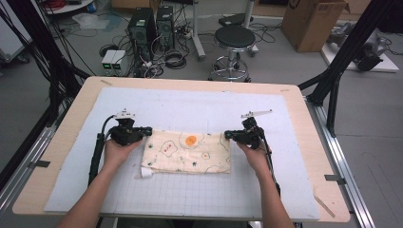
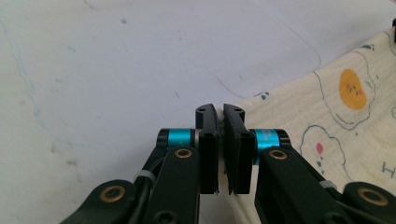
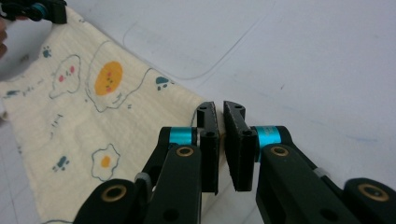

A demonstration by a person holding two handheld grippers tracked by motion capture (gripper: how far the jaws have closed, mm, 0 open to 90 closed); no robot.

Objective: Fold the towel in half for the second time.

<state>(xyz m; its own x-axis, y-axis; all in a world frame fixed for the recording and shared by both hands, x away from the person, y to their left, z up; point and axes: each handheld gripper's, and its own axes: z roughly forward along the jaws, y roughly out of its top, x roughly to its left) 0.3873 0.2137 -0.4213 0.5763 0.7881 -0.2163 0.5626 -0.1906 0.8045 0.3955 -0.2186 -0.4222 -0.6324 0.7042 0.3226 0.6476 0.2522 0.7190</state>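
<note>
A cream cloth (image 1: 190, 152) printed with fried eggs and paw marks lies folded on the white grid mat (image 1: 190, 199). My left gripper (image 1: 148, 131) is shut on the cloth's far left corner. In the left gripper view the jaws of the left gripper (image 2: 220, 112) stand nearly together, with the cloth (image 2: 355, 116) running off to the right. My right gripper (image 1: 228, 135) is shut on the far right corner. In the right gripper view the cloth (image 3: 93, 116) spreads left from the right gripper (image 3: 220, 109). A white tag (image 1: 146, 173) sticks out at the near left corner.
The mat covers most of a wooden table (image 1: 66, 123). Beyond its far edge the floor holds a black stool (image 1: 234, 40), computer towers (image 1: 142, 26), loose cables and a cardboard box (image 1: 311, 21). Black frame posts (image 1: 335, 71) stand at the right.
</note>
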